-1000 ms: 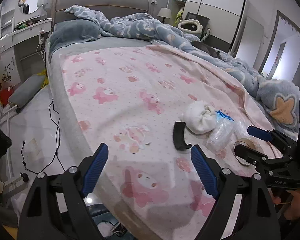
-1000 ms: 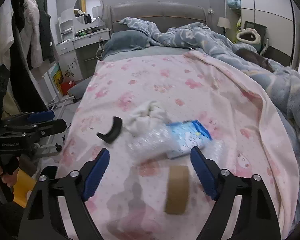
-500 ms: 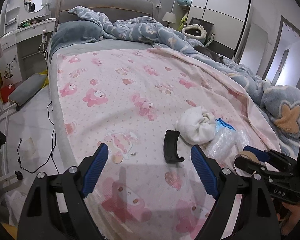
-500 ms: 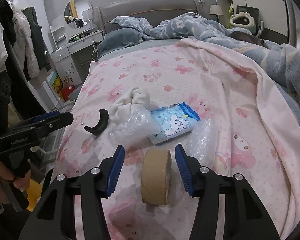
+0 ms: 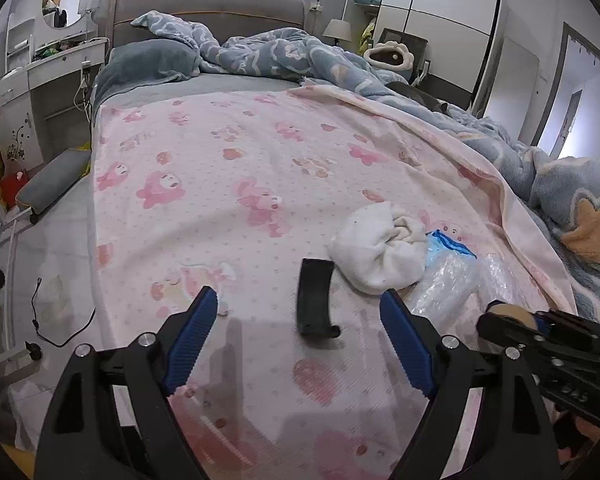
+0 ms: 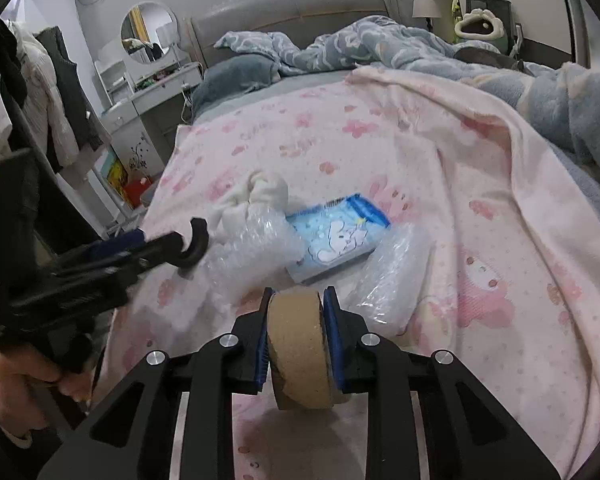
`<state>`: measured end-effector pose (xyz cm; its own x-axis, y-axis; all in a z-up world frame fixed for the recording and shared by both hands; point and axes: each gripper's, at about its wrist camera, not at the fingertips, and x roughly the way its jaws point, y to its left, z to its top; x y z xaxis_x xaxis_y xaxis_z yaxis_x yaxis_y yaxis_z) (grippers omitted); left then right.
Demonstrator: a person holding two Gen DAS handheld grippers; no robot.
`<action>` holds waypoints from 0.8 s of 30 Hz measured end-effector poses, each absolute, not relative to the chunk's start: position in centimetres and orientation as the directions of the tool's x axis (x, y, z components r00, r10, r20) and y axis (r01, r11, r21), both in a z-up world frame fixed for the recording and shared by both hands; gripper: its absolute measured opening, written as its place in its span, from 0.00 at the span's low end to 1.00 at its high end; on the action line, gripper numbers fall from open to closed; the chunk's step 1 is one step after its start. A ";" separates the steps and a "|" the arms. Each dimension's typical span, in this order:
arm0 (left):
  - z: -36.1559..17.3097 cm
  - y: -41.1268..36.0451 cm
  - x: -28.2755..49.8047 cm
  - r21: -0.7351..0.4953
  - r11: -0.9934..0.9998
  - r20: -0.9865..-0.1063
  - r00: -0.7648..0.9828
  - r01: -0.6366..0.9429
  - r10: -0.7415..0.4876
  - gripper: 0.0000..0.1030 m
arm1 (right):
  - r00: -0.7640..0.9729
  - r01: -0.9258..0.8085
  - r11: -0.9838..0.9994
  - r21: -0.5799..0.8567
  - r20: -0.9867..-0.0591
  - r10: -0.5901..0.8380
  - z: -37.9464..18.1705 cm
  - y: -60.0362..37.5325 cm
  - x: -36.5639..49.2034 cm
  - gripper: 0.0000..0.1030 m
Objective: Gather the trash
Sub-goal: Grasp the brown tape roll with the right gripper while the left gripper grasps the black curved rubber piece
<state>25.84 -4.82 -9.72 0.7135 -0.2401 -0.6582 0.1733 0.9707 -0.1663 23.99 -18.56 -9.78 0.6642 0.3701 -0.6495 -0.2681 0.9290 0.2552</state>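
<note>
Nearest to us in the right wrist view, our right gripper (image 6: 295, 332) has just been closing, and its blue pads (image 6: 332, 328) now press both flat sides of the brown tape roll (image 6: 297, 344), which stands on edge on the pink bedsheet (image 6: 480, 208). The gripper tilts down toward the bed. Just past the roll lie two pieces of clear bubble wrap (image 6: 392, 276), and between them a blue tissue pack (image 6: 336, 236); a white balled cloth (image 6: 255, 196) sits behind those.

In the left wrist view, our left gripper (image 5: 300, 332) has its fingers wide apart and nothing clamped. The curved black plastic piece (image 5: 316, 300) lies on the sheet between and just beyond the fingertips, closer to the right-hand one, touching neither. This gripper also angles downward over the near edge of the bed. Seen from the right wrist camera, a hand (image 6: 23, 376) holds it at the left of the frame.

Farther off, a rumpled blue blanket (image 5: 283, 56) is heaped against the grey headboard (image 5: 207, 4)
</note>
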 end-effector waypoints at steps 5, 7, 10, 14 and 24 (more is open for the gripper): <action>-10.3 -5.7 26.5 -0.156 0.973 -0.665 0.711 0.168 -0.229 0.74 | 0.684 -0.269 0.926 0.266 -0.624 0.378 -8.9 -19.8 23.4 0.24; -10.5 -5.7 26.8 -0.164 0.974 -0.667 0.709 0.158 -0.227 0.68 | 0.685 -0.271 0.922 0.276 -0.618 0.386 -8.8 -20.6 23.2 0.24; -10.9 -5.5 27.3 -0.178 0.974 -0.673 0.705 0.139 -0.223 0.63 | 0.685 -0.270 0.919 0.287 -0.614 0.393 -8.8 -21.3 23.2 0.24; -11.6 -5.9 27.9 -0.172 0.976 -0.689 0.692 0.133 -0.216 0.55 | 0.683 -0.275 0.914 0.298 -0.608 0.404 -8.6 -21.9 22.9 0.24; -12.1 -6.8 28.3 -0.140 0.979 -0.701 0.684 0.148 -0.203 0.21 | 0.675 -0.284 0.907 0.310 -0.607 0.419 -8.8 -22.1 22.7 0.24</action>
